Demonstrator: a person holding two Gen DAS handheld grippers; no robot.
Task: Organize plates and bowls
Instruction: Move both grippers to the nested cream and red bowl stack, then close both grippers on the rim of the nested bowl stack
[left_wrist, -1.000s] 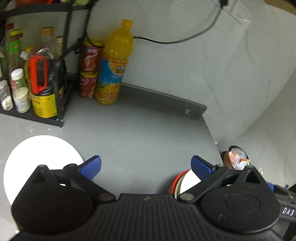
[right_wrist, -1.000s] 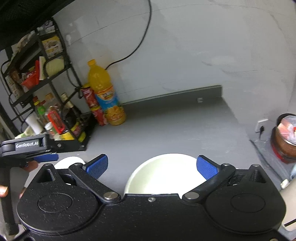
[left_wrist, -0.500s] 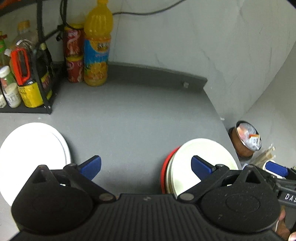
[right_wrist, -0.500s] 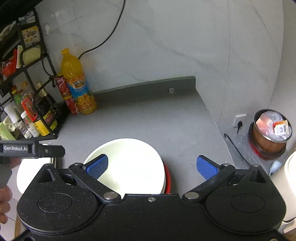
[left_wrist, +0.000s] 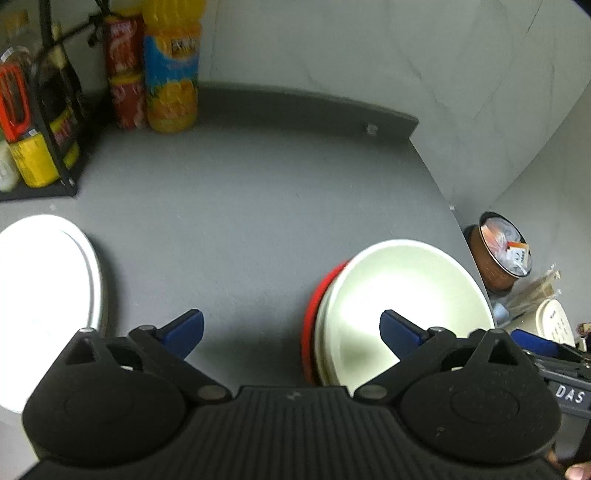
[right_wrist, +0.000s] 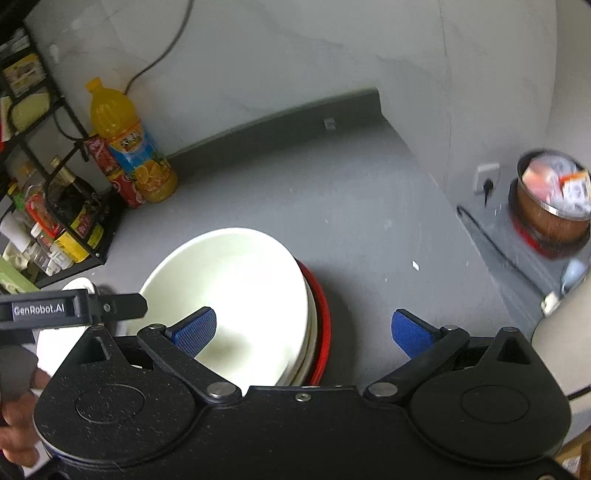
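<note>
Presently on the grey surface (left_wrist: 258, 206): one stack, cream bowl (left_wrist: 402, 295) uppermost, sitting on pale plates over a red plate (left_wrist: 314, 306); one white plate (left_wrist: 40, 295) lying alone, well apart to the left.

Left gripper (left_wrist: 291, 332): fingers wide apart, holding nothing; its right fingertip overlaps the bowl's near-left rim, the white plate off beyond its left fingertip.

Right gripper (right_wrist: 303, 328): fingers wide apart, holding nothing; the bowl (right_wrist: 229, 295) lies ahead and to the left, under its left fingertip, bare surface under the right one. Whether either gripper touches the rim cannot be told.

The right gripper seems the better squared to the stack.

Edges: the stack stands near the surface's right edge, a waste bin (right_wrist: 554, 199) on the floor beyond. Open room lies mid-surface; bottles (left_wrist: 170, 66) and a rack (right_wrist: 48, 177) fill the far left corner.
</note>
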